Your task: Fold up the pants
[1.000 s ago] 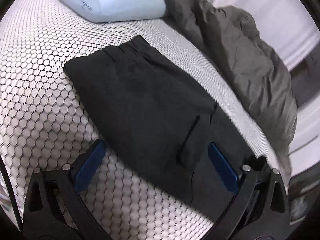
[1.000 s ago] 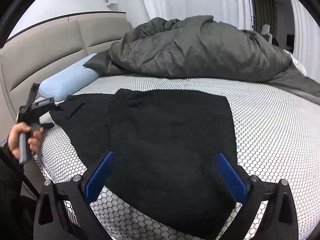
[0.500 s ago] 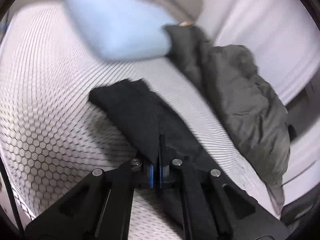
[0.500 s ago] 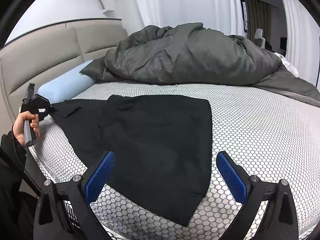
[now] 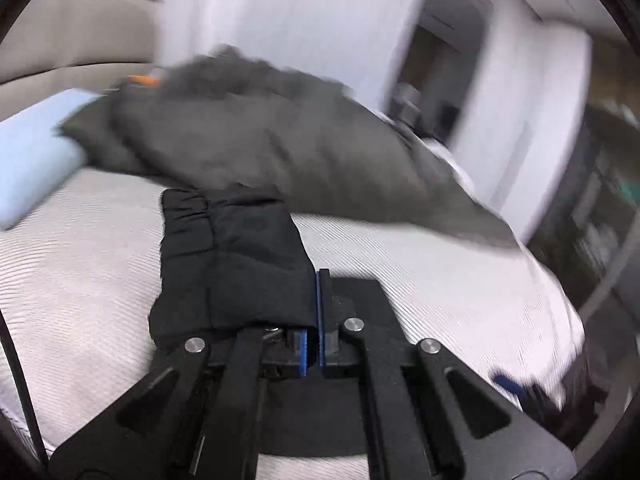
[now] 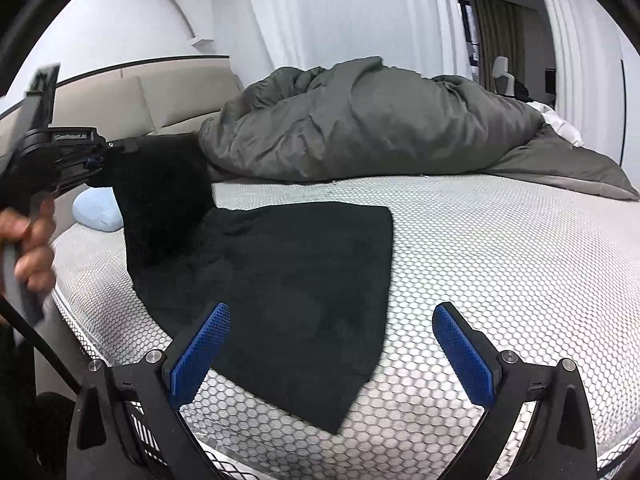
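The black pants [image 6: 280,272] lie folded lengthwise on the honeycomb-patterned mattress [image 6: 500,260]. My left gripper [image 5: 314,280] is shut on the waist end of the pants [image 5: 236,264] and holds it lifted off the bed; the elastic waistband hangs in front of it. In the right wrist view the left gripper [image 6: 100,152] is at the far left with the raised fabric [image 6: 160,192] draping from it. My right gripper [image 6: 332,344] is open and empty, hovering above the leg end of the pants near the bed's front edge.
A crumpled grey duvet [image 6: 380,124] fills the back of the bed. A light blue pillow [image 6: 98,210] lies by the beige headboard [image 6: 120,100]. White curtains [image 6: 340,12] and a doorway are behind. The bed edge runs along the lower left.
My left gripper closed on the waist end of the pants and has lifted it up off the mattress, swinging toward the right. My right gripper has stayed open, drawing back slightly.
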Tool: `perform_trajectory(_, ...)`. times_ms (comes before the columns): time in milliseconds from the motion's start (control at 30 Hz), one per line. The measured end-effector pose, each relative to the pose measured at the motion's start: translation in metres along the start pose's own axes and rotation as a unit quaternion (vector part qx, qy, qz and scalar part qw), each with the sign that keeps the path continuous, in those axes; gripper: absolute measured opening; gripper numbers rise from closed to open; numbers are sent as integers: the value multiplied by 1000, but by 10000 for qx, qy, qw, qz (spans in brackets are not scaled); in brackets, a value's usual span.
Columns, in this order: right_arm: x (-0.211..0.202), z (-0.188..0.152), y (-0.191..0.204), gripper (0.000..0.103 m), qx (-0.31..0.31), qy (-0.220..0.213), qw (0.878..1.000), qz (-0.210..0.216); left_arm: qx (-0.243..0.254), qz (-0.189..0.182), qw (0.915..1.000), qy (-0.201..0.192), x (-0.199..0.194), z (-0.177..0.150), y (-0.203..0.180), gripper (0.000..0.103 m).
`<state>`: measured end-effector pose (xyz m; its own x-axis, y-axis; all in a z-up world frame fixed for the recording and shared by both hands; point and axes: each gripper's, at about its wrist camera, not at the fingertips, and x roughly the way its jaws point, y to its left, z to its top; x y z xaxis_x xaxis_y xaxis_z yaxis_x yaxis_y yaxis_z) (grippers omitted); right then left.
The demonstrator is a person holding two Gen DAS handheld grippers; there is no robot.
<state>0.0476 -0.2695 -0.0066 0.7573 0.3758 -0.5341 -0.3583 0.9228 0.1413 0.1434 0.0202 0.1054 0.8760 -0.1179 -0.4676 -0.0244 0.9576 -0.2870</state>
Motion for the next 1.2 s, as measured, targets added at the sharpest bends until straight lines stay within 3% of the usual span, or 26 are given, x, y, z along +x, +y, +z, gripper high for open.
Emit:
perform_trajectory(100,-4,-2,-11,103,147,18,9998,-123,387,-318,9970,588,34,-33,-47,1)
perform_trajectory(167,-5,-3,-21,103,297,64,9994,-192,597,-280,9940,873,51,-59,-69,1)
perform_trajectory(300,3,-6,-39,103,619,342,9966,-425,567,-259,9900,1267,81,-87,-76,7)
perform_trajectory(367,7,-7,-47,103,776,476,9947,-488,532,-469,9851,1566,88,-97,-70,31)
perform_trajectory(400,8,-7,-50,103,811,507,9942,-501,586,-610,9803,1782,93,-101,-68,56)
perform_trajectory(433,9,-7,-52,103,847,526,9937,-511,643,-703,9770,1908,92,-106,-66,64)
perform_trajectory(467,9,-7,-53,103,871,522,9934,-528,706,-703,9760,1934,88,-112,-66,65)
perform_trajectory(600,9,-5,-51,103,841,472,9941,-497,928,-733,9728,1992,77,-122,-69,77)
perform_trajectory(767,10,-5,-44,103,710,468,9952,-483,828,-792,9751,1899,17,-128,-50,80)
perform_trajectory(967,12,-2,-31,103,543,408,9973,-291,544,-601,9874,1357,-41,-113,-8,81)
perform_trajectory(1067,16,-3,-17,103,390,467,9981,-87,311,-2,9948,972,-44,-95,26,83)
perform_trajectory(1200,24,-3,8,103,197,541,9979,291,222,886,9936,670,-27,-81,68,83)
